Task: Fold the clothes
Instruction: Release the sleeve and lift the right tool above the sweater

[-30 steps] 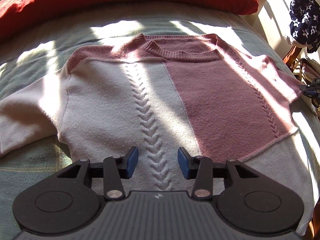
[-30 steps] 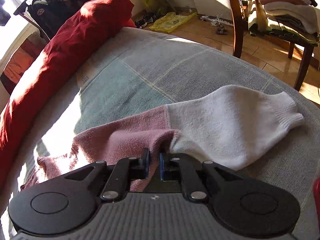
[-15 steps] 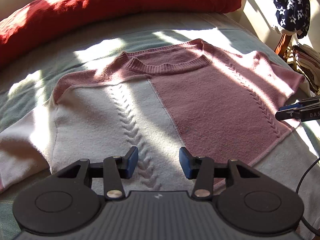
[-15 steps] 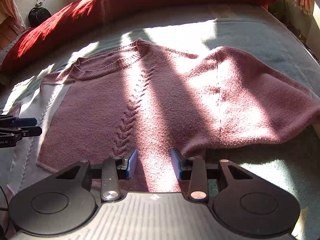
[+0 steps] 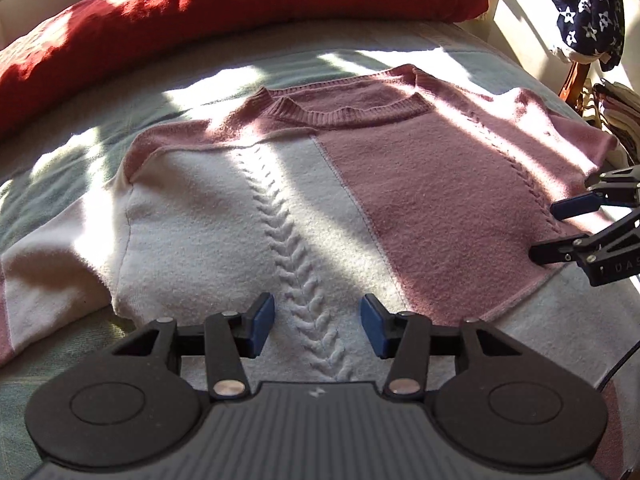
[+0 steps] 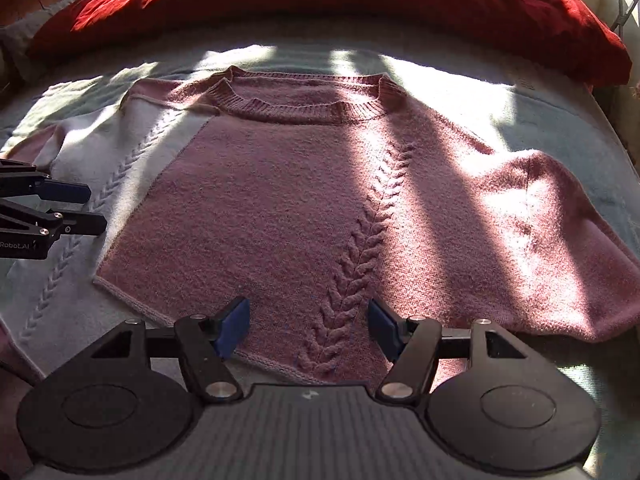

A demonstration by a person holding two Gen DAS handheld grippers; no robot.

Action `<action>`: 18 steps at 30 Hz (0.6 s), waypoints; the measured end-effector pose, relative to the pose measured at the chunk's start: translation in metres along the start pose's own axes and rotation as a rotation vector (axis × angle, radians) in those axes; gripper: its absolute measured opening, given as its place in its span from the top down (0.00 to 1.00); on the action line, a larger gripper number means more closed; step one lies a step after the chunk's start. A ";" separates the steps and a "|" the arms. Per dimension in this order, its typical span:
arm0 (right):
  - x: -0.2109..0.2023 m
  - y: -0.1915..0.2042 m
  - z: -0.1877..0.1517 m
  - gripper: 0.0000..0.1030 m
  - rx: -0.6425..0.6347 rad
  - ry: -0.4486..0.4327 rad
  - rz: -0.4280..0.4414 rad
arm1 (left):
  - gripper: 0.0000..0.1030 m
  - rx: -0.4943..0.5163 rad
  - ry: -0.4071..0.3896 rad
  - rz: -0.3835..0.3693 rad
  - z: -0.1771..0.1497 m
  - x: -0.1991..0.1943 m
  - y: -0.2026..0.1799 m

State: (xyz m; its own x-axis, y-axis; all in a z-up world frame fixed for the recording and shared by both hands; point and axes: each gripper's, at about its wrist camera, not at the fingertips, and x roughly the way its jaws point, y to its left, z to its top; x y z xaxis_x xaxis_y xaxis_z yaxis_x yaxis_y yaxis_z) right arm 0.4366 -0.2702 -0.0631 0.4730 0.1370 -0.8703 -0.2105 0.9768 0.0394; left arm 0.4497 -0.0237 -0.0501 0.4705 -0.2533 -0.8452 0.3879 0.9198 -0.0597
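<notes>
While sunlight stripes the pale green bedspread (image 6: 540, 100), your pink-and-cream cable-knit sweater (image 5: 400, 184) lies flat ahead of both pairs of fingers. Your left gripper (image 5: 318, 330) is opening over the cream braid, gripping nothing. Your right gripper (image 6: 308, 330) is opening wide astride the pink braid, gripping nothing.

A sweater (image 5: 304, 184) is lying spread flat on the bed (image 5: 60, 364), filling the middle of both frames. A long pillow (image 5: 200, 8) is lying behind it along the top edge. A chair (image 5: 576, 80) is standing at the upper right of the left view.
</notes>
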 end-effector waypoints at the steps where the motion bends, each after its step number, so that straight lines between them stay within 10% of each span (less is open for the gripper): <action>1: -0.001 0.000 -0.005 0.20 0.001 -0.013 0.000 | 0.49 -0.020 -0.001 -0.010 -0.009 -0.006 0.005; 3: -0.001 -0.009 -0.017 0.00 0.059 0.027 0.042 | 0.45 -0.060 0.027 -0.013 -0.033 -0.021 0.013; 8: -0.005 -0.011 -0.035 0.00 0.036 0.028 0.055 | 0.45 -0.131 0.065 -0.015 -0.068 -0.054 0.017; 18: 0.003 -0.002 -0.029 0.00 0.091 0.046 -0.015 | 0.47 -0.144 -0.099 -0.091 -0.010 -0.031 0.035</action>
State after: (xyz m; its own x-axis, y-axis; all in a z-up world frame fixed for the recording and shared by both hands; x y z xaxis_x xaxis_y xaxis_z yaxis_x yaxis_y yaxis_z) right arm 0.4137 -0.2768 -0.0804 0.4350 0.1167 -0.8928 -0.1239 0.9899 0.0690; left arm 0.4411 0.0191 -0.0314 0.5171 -0.3593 -0.7769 0.3185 0.9232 -0.2150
